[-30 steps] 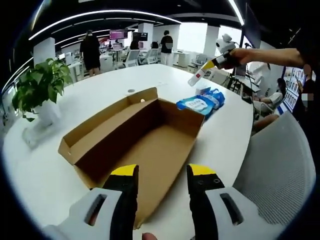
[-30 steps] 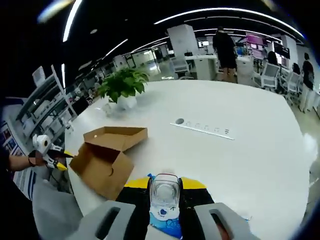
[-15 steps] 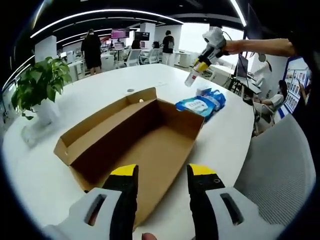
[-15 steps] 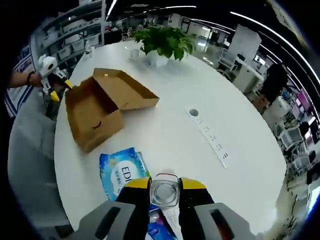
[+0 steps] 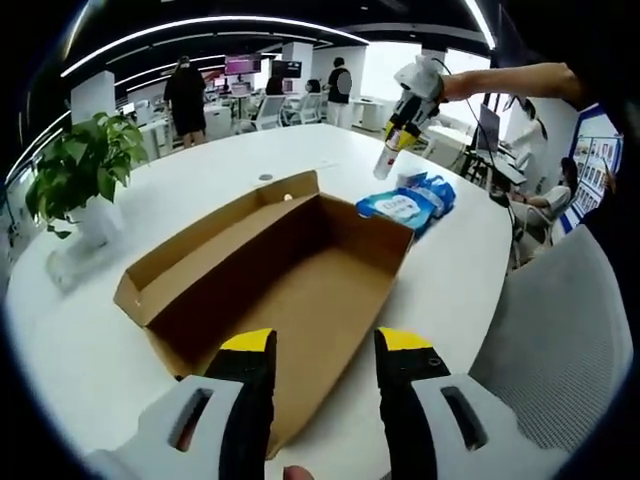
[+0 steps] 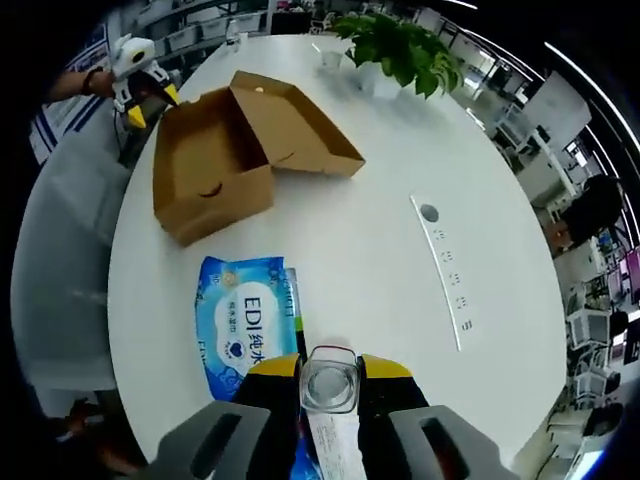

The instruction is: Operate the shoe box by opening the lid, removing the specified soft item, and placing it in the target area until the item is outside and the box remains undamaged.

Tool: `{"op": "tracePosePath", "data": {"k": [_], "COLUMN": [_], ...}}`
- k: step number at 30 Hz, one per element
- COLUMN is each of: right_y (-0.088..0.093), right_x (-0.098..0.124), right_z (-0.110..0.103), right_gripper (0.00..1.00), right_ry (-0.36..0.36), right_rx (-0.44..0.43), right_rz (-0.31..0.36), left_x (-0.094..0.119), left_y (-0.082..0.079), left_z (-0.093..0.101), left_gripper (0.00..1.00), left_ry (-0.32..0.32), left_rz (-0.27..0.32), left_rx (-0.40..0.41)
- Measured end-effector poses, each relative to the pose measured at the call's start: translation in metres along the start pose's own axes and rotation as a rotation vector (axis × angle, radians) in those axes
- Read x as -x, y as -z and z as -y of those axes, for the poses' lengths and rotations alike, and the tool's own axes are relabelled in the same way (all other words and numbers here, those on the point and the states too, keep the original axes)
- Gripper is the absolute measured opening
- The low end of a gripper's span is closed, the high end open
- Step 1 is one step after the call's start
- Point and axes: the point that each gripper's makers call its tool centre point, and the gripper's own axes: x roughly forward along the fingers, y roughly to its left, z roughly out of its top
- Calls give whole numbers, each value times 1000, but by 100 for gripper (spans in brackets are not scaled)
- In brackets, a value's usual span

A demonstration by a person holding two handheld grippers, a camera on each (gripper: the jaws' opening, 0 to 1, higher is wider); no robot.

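Observation:
The brown cardboard shoe box (image 5: 290, 270) lies open on the white table, lid folded back, and its inside is bare. My left gripper (image 5: 322, 345) stands open at the box's near edge with nothing between its jaws. A blue soft pack of wet wipes (image 5: 405, 208) rests on the table just beyond the box. My right gripper (image 5: 412, 88) hovers above that pack, shut on a small white bottle (image 5: 386, 160). In the right gripper view, the right gripper (image 6: 330, 362) pinches the clear-capped bottle (image 6: 329, 388) over the wipes pack (image 6: 243, 320), with the box (image 6: 225, 160) and the left gripper (image 6: 138, 72) farther off.
A potted plant (image 5: 75, 170) stands at the table's left side, also the potted plant (image 6: 400, 48). A socket strip (image 6: 447, 275) is set into the table top. A grey chair back (image 5: 560, 330) sits close on the right. People stand and sit in the office behind.
The right gripper's view has tipped further down over the table and wipes pack. In the left gripper view, the held bottle has dropped a little. The left gripper has barely moved.

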Motion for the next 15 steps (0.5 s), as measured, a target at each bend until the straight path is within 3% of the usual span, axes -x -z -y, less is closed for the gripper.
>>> {"op": "tracePosePath", "data": {"k": [15], "right_y": [14], "right_x": [-18], "right_z": [-1], "right_gripper": [17], "right_ry": [-32], "right_rx": [12], "right_rz": [-45], "left_x": [1], "left_y": [1], "left_z": [-1], "left_gripper": [40], "left_ry": [-7], "left_rz": [-7], "left_rx": [3]}}
